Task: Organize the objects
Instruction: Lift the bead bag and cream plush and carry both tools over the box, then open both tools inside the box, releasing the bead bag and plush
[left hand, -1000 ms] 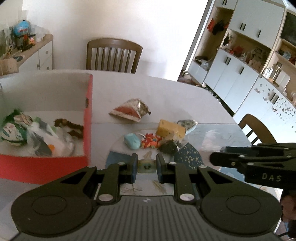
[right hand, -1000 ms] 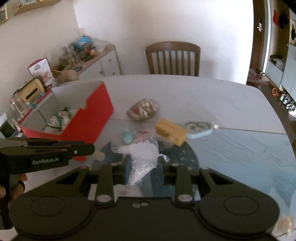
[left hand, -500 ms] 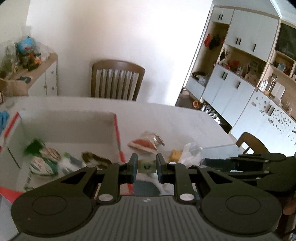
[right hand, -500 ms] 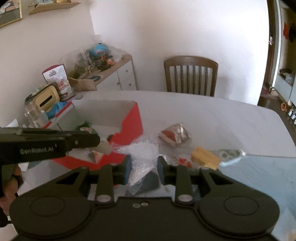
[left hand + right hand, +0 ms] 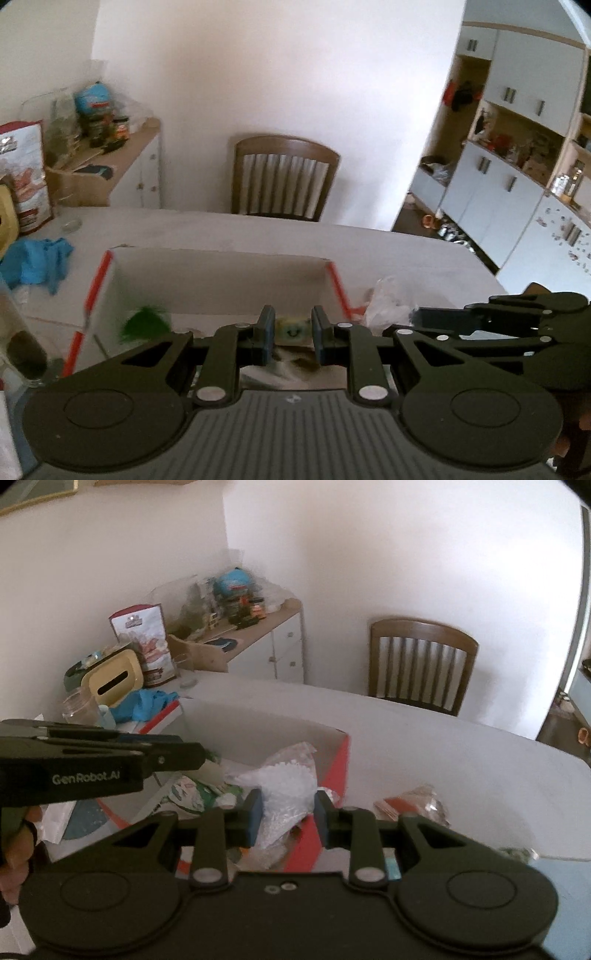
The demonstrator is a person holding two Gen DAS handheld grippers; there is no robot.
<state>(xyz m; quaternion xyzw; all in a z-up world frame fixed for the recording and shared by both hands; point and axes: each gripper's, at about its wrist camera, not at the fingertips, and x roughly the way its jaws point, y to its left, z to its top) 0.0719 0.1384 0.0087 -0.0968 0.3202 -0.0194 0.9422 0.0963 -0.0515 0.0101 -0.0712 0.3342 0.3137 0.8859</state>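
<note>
My left gripper (image 5: 293,332) is shut on a small pale green block with a face (image 5: 293,329) and holds it above the open red box (image 5: 221,273). My right gripper (image 5: 283,816) is shut on a clear plastic bag of white beads (image 5: 286,782), held over the right end of the red box (image 5: 341,753). The box holds green-and-white packets (image 5: 188,790). The left gripper shows side-on in the right wrist view (image 5: 110,764). The bag also shows in the left wrist view (image 5: 384,299).
A red-and-silver snack packet (image 5: 413,805) lies on the white table (image 5: 461,760) right of the box. A blue cloth (image 5: 37,258), jars and a yellow container (image 5: 114,679) crowd the table's left end. A wooden chair (image 5: 284,177) stands at the far side.
Both grippers have lifted their items off the table and moved left and forward, coming over the red box. The loose items on the table dropped out of the left view.
</note>
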